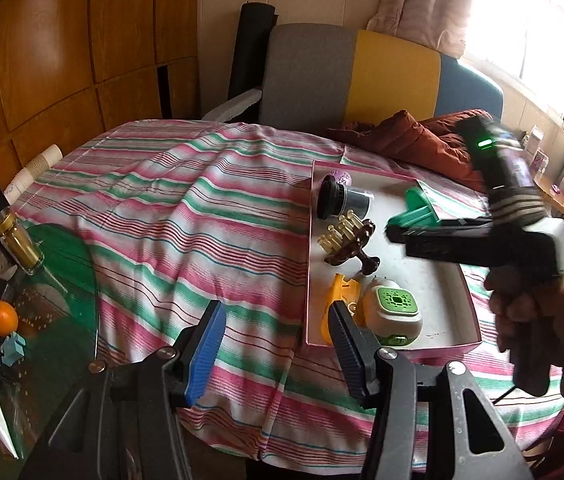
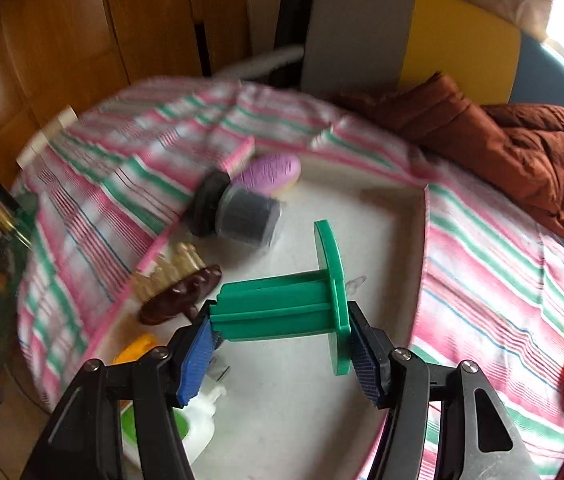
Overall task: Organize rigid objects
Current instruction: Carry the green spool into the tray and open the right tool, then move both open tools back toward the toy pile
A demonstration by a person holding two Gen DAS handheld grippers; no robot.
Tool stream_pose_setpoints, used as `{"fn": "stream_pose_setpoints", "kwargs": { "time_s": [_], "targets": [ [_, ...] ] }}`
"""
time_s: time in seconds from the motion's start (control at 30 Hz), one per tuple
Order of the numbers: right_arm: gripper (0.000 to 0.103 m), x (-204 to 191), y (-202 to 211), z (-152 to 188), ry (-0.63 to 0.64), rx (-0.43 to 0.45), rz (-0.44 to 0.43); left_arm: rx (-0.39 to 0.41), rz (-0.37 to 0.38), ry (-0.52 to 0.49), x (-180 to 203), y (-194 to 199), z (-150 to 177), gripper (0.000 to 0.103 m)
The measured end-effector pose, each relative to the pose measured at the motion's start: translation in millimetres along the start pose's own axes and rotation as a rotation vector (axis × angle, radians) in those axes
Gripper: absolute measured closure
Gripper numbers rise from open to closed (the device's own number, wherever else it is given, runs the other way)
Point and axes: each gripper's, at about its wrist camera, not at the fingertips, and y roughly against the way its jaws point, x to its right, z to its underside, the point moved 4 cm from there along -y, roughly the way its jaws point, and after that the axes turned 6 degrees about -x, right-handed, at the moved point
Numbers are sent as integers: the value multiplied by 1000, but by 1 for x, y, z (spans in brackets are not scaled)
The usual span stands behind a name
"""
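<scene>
Right wrist view, lower centre of the frame: the right gripper (image 2: 282, 344) is clenched on a green plastic spool (image 2: 282, 308), one pad pressing the core's end, the other flat against the round flange. It hangs above the white floor of a pink-rimmed tray (image 2: 422, 240), which fills the middle of the picture on a striped tablecloth (image 2: 502, 280). The spool looks like stiff, light, moulded plastic, smooth enough to slip. Gripping it end to end seems secure, though the thin flange could twist in the pads; holding across the ribbed core would be a steadier alternative.

Left wrist view, bottom centre: the left gripper (image 1: 277, 344) is released, its jaws spread and holding nothing, above the cloth by the tray's near left corner. At right-centre of that frame the tray holds smaller hard items: a dark jar (image 1: 346, 198) on its side, a brown hair claw (image 1: 352, 242), a white and green device (image 1: 394, 312) and a yellow piece (image 1: 342, 288).
</scene>
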Motion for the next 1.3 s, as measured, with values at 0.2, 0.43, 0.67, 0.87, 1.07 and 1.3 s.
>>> {"fn": "stream_pose_setpoints", "kwargs": {
  "time_s": [0.2, 0.43, 0.67, 0.87, 1.07, 1.3],
  "targets": [
    [40, -8, -15, 3, -11, -25, -45, 12, -7, -8, 3, 0, -5, 49],
    [37, 2, 7, 10, -32, 37, -47, 22, -7, -7, 5, 3, -8, 49],
    [36, 19, 41, 17, -80, 116, -53, 23, -4, -21, 10, 7, -6, 49],
    [36, 39, 65, 34, -128, 165, -32, 28, -2, -41, 18, 10, -7, 49],
    [36, 76, 84, 59, -204, 191, 1, 30, 3, -75, 30, 13, -7, 49],
    [36, 131, 103, 91, -307, 200, 73, 30, 12, -119, 48, 13, -8, 49]
  ]
}}
